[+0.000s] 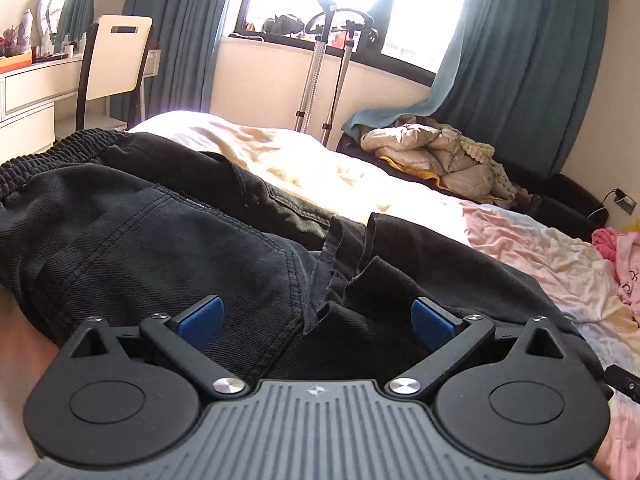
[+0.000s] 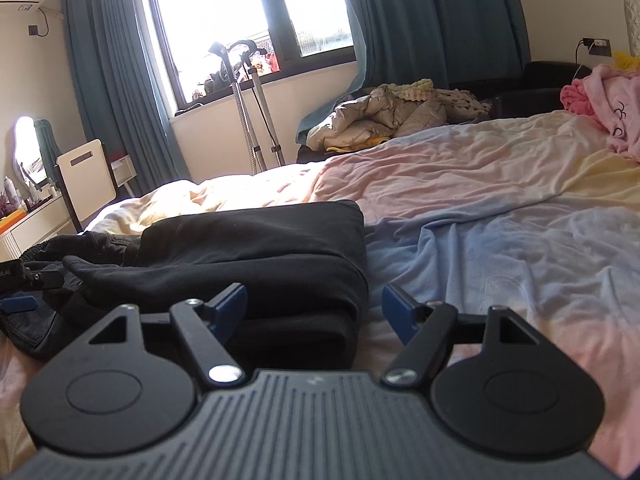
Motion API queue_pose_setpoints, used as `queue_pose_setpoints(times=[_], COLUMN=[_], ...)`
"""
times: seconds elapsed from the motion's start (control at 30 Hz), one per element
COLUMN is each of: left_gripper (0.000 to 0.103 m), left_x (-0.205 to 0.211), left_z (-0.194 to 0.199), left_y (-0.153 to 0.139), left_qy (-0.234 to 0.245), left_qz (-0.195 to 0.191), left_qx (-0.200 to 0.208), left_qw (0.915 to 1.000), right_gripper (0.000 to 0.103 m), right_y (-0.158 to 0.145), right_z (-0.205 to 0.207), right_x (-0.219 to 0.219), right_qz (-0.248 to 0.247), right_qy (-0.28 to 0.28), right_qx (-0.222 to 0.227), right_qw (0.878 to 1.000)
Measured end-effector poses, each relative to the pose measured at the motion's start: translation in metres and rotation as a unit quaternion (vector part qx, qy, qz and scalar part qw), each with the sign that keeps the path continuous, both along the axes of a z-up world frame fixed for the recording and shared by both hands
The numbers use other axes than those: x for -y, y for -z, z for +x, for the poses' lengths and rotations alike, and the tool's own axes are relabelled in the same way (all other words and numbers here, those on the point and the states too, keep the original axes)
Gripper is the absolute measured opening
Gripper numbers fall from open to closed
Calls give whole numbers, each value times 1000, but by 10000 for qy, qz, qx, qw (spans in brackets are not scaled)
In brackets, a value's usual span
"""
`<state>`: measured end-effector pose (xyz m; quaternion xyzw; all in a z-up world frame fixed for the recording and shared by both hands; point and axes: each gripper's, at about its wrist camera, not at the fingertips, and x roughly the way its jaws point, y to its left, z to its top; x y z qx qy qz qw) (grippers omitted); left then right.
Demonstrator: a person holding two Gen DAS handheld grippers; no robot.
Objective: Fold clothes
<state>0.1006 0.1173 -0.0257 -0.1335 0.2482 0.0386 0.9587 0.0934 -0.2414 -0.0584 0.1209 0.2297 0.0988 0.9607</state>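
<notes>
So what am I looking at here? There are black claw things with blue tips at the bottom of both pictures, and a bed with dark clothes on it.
Those claws are hand-held grippers: a person holds one in each hand, and a small camera on each looks forward along its two fingers. One picture comes from the left gripper, the other from the right gripper. The blue bits are the finger pads.

Both grippers are open and hold nothing. The left one sits just above a pair of black jeans spread on the bed, elastic waistband to the left. The right one faces the edge of a black garment that is already folded. A pink garment lies further up the bed.
</notes>
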Motion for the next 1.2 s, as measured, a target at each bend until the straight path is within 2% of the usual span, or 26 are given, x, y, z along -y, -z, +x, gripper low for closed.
queue_pose_setpoints(times=[0.1,0.17,0.23,0.3,0.37,0.47,0.63,0.73,0.83,0.97,1.07,1.2], left_gripper=[101,101,100,98,97,91,88,79,79,80,80,82], left_x=[-5,-8,-11,-12,-12,-14,-14,-10,-8,-1,-3,-12], left_z=[-11,-11,-5,4,10,18,24,20,14,33,47,65], left_y=[-11,-13,-9,-2,4,11,8,-4,-15,6,31,43], left_qy=[-20,154,407,704,778,851,913,875,1011,1122,883,832], left_qz=[-436,-868,-1357,-1875,-2143,-2415,-2542,-2269,-2320,-2646,-2917,-3440], left_qx=[509,661,645,546,496,412,321,392,604,-138,-624,-572], left_qw=[9978,9939,9878,9782,9724,9658,9623,9692,9655,9577,9504,9335], right_gripper=[76,76,76,76,77,77,78,79,79,80,81,82], right_y=[3,5,7,7,8,9,10,11,11,12,13,14], right_z=[4,5,7,8,9,11,13,13,13,15,18,22], right_x=[3,4,4,4,3,1,-1,-2,-3,-4,-5,-6], right_qz=[81,104,131,175,220,240,254,245,230,294,276,284], right_qy=[101,162,192,181,139,104,78,65,48,11,-6,1], right_qx=[-59,-105,-142,-156,-148,-212,-257,-268,-283,-323,-327,-354], right_qw=[9999,9998,9996,9996,9996,9994,9993,9993,9993,9990,9991,9990])
